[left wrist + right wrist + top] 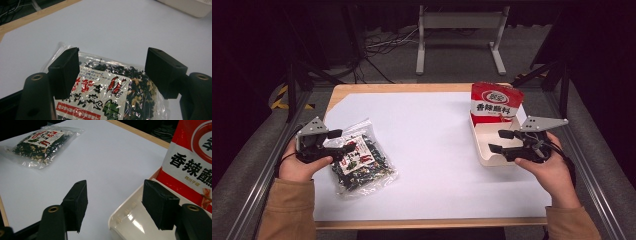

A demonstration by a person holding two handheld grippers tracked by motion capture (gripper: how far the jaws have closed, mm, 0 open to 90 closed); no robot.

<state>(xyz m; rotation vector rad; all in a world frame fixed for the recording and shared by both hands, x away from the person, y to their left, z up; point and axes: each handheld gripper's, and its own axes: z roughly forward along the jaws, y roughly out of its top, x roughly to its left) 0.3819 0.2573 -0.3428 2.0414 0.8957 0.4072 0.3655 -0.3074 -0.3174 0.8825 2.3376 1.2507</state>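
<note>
High view: crinkly clear bag (360, 159) under left tongs (343, 140), jaws apart.

The white paper-covered tabletop (432, 150) is evenly and brightly lit from above, while the floor and upper corners of the high view fall into darkness. Glare glints on the clear plastic bag of dark dried flakes (117, 92) and inside the glossy white plastic tray (135, 222). The black jaws at the bottom of both gripper views are slightly soft, and the high view is mildly grainy.
</note>
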